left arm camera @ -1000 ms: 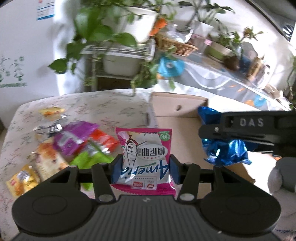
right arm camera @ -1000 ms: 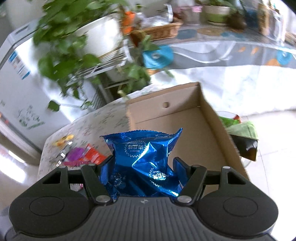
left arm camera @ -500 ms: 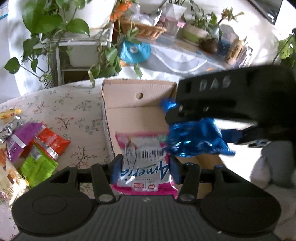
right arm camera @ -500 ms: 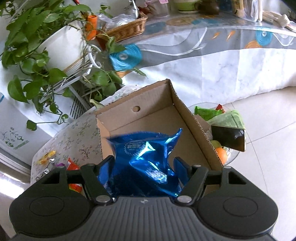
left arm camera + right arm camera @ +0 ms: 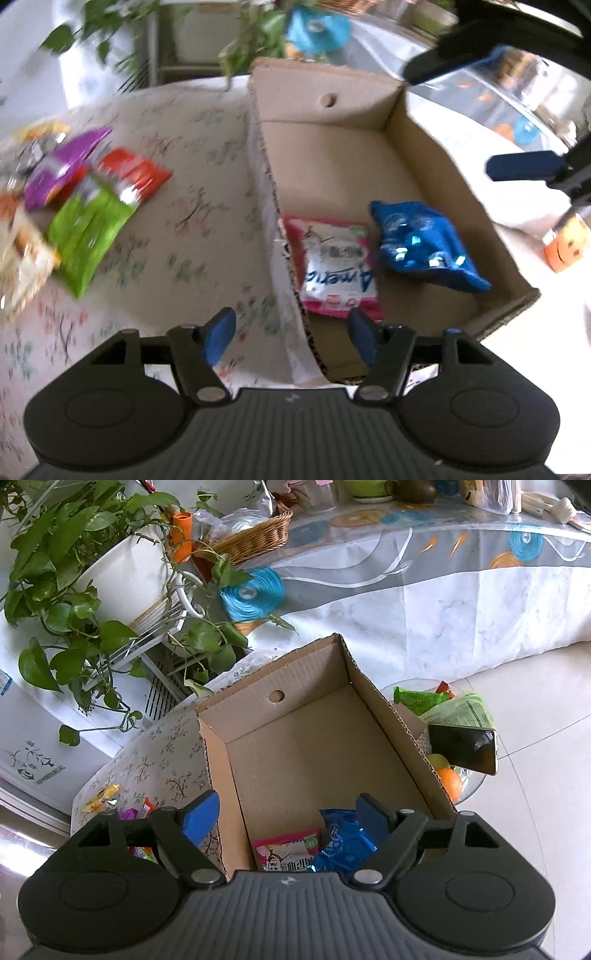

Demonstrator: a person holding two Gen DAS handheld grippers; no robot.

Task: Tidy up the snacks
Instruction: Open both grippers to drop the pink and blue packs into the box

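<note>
An open cardboard box (image 5: 332, 155) (image 5: 314, 746) stands on the flowered tablecloth (image 5: 177, 229). Inside it lie a pink and white snack bag (image 5: 336, 269) (image 5: 288, 853) and a crumpled blue foil bag (image 5: 424, 243) (image 5: 343, 842), side by side at the near end. My left gripper (image 5: 291, 336) is open and empty above the box's near left wall. My right gripper (image 5: 288, 816) is open and empty above the box's near end; its blue pads (image 5: 524, 166) show at the upper right of the left wrist view.
Loose snack bags lie left of the box: green (image 5: 85, 229), red (image 5: 136, 173), purple (image 5: 59, 170), and yellow (image 5: 99, 797). Potted plants on a rack (image 5: 110, 576) stand behind. A glass side table holds fruit (image 5: 448, 779) and a phone (image 5: 461, 749) right of the box.
Both grippers opened and let go of their bags, which now lie in the box. Both grippers pulled back and up from the box.
</note>
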